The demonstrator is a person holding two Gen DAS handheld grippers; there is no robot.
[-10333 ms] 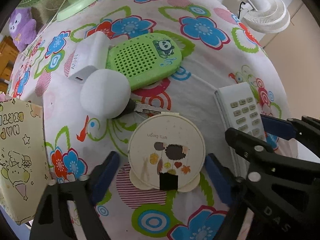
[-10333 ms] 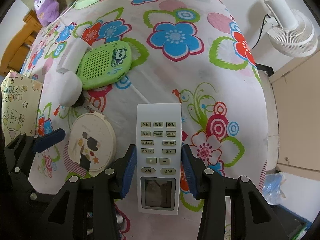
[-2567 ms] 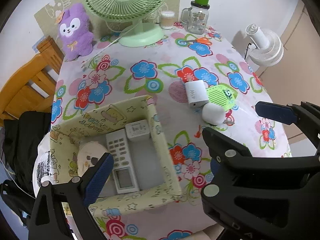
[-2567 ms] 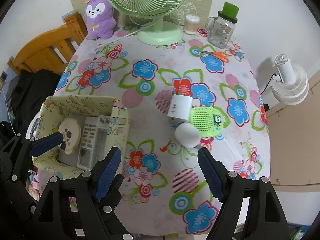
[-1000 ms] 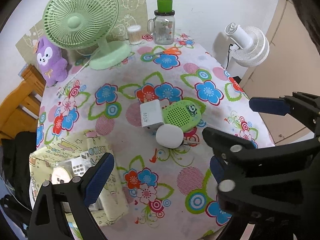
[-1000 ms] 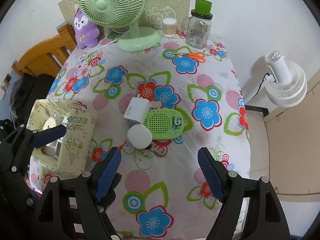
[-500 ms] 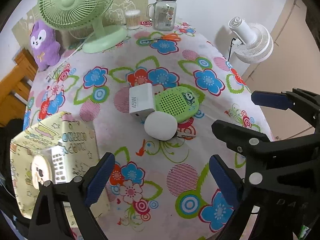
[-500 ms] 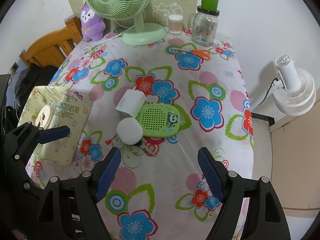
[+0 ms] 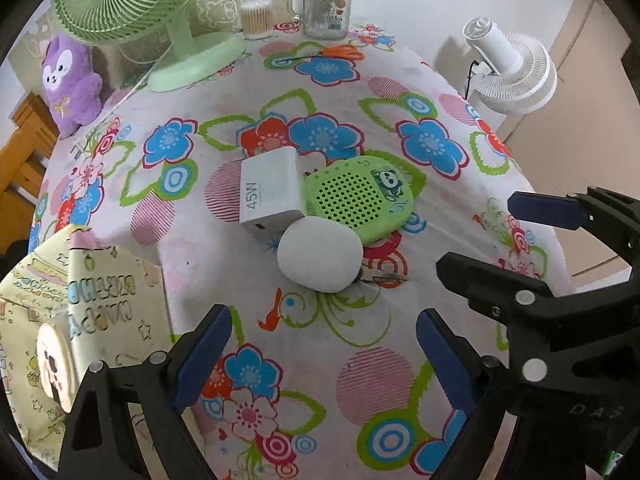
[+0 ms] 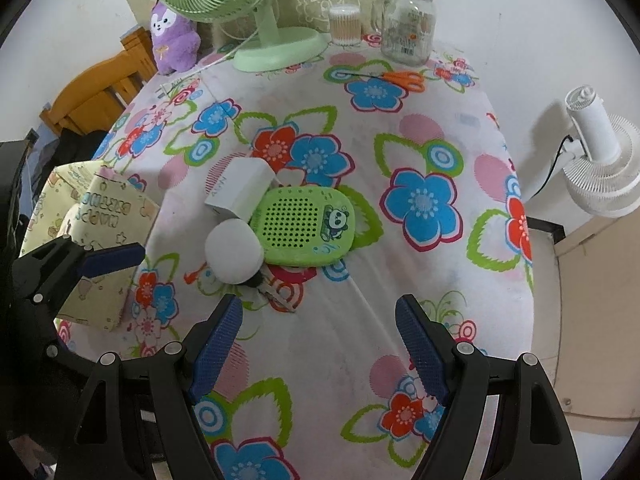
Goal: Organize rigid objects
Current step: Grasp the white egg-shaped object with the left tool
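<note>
Left gripper (image 9: 320, 354): jaws apart, nothing between them, only flowered tablecloth (image 9: 304, 344) beneath. Right gripper (image 10: 318, 344): jaws likewise apart and empty, over bare cloth. Two grippers in all, neither touching any object.

Landmark: the green speaker (image 9: 358, 198), one in number, flat on the cloth with a panda picture at its right end. It lies beyond both pairs of jaws, near the table's middle.

One white charger (image 9: 270, 190) marked "45W" lies against the speaker's left edge, touching it. One white round object (image 9: 320, 254) sits at the speaker's near left corner, touching both speaker and charger. One small dark and metal item (image 10: 272, 288) pokes out from under the round object on the near side; what it is cannot be told.

One yellow patterned box (image 9: 104, 312) stands well left of the speaker at the table's edge; one round disc (image 9: 52, 358) shows inside it.

Far behind the speaker: one green desk fan (image 9: 160, 20), one purple plush toy (image 9: 72, 80), one tub of cotton swabs (image 9: 258, 18), one glass jar (image 9: 326, 4) with a green lid, one pair of orange scissors (image 9: 340, 53). One white fan (image 9: 516, 76) stands off the table, right of the speaker.
</note>
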